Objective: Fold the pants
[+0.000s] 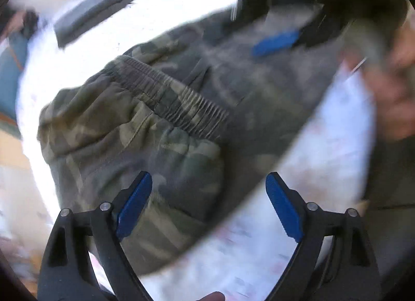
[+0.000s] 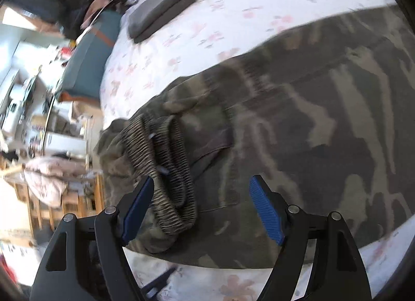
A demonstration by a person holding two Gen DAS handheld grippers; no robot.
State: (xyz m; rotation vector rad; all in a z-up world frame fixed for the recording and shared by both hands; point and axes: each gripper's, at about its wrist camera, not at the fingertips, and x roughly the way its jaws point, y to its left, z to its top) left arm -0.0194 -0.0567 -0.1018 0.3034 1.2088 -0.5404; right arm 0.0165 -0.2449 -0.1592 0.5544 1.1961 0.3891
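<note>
Camouflage pants (image 1: 145, 130) lie on a white floral bed sheet (image 1: 324, 161). Their ribbed elastic waistband (image 1: 171, 98) runs across the middle of the left wrist view. My left gripper (image 1: 208, 184) is open and empty, just above the bunched waist end. In the right wrist view the pants (image 2: 298, 124) fill the middle and right, and the waistband (image 2: 166, 168) is bunched near the left fingertip. My right gripper (image 2: 202, 187) is open and empty over the fabric. The right gripper's blue pad (image 1: 275, 43) and a hand show blurred at the far end of the pants.
A folded dark grey garment (image 2: 166, 2) lies on the sheet (image 2: 233, 15) further up the bed; it also shows in the left wrist view (image 1: 90, 13). Beyond the bed's left edge stand a teal bench (image 2: 88, 60), cluttered shelves and a wooden rack (image 2: 52, 197).
</note>
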